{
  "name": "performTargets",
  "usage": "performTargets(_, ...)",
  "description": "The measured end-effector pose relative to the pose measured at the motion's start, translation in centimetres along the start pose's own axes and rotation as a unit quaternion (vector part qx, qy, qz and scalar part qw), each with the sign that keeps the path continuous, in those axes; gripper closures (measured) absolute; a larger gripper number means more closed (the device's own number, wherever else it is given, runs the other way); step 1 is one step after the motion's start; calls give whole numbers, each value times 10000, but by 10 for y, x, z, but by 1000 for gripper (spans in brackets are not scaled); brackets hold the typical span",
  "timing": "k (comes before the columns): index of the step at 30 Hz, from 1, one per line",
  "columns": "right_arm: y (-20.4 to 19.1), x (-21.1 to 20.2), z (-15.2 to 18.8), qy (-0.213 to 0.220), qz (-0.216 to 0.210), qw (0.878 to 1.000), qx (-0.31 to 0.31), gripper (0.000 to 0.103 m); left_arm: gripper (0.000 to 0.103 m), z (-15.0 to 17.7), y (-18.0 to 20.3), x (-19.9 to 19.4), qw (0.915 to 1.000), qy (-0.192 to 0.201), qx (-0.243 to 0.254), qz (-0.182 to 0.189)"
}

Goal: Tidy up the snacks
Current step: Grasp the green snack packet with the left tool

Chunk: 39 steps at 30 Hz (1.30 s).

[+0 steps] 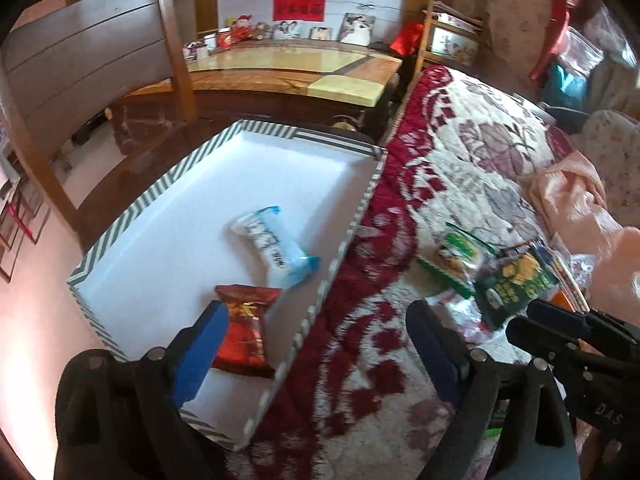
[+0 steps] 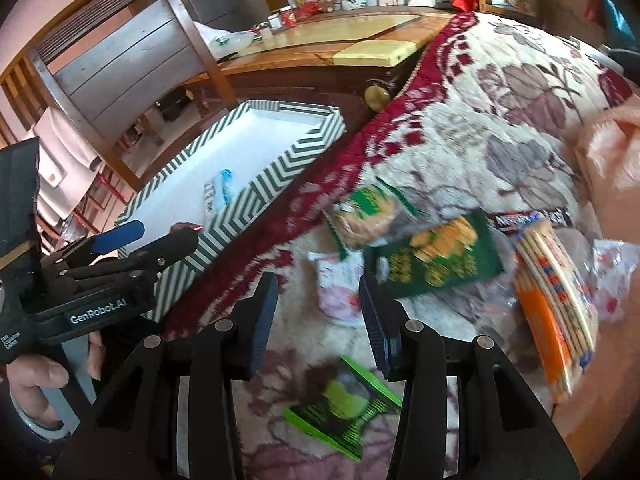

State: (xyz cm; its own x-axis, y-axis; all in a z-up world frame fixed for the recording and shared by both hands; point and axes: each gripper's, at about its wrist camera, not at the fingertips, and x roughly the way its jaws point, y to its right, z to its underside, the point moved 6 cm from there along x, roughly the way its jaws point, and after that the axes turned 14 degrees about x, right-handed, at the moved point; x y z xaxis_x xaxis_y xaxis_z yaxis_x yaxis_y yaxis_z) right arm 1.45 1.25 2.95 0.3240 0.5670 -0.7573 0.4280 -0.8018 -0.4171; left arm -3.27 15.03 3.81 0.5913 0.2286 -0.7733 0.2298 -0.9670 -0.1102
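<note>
The left tongs (image 1: 316, 344) are spread wide and empty above the striped box (image 1: 356, 224), where a red packet (image 1: 245, 330) and a white-and-blue packet (image 1: 276, 248) already lie. The right tongs (image 2: 318, 320) are held partly apart, pinching nothing, over the snacks left on the floral blanket (image 2: 460, 136): a pink-white packet (image 2: 340, 284), a dark green packet (image 2: 436, 258), a bright green wrapper (image 2: 344, 408). Two overlapping packets could be caught together, or a slick wrapper could slip out before the box is reached.

The box (image 1: 132, 216) has green-and-white zigzag stripes outside, plain white inside; the blanket (image 1: 460, 152) is cream with dark red flowers.
</note>
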Motion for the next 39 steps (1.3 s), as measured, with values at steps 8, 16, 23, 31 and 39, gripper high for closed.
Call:
performTargets(8,27,-10,12,-19,223,9997,110,58,11,4,28,-1,9992,-49,273,277)
performTargets(16,71,-18,31,-142,544,9974,457,50,11,12,67,-1,9945,-91,764,712)
performTargets(23,99,-27,34,-78,690,9944,795,50,11,29,111,4,9831,-446,1089,1400)
performTargets(31,110,-31,34,-49,686,9933,933,50,11,40,151,15,9723,-722,1369,1754)
performTargets(39,107,-26,35,-116,628,9933,968,50,45,39,149,27,9698,-749,1173,2005)
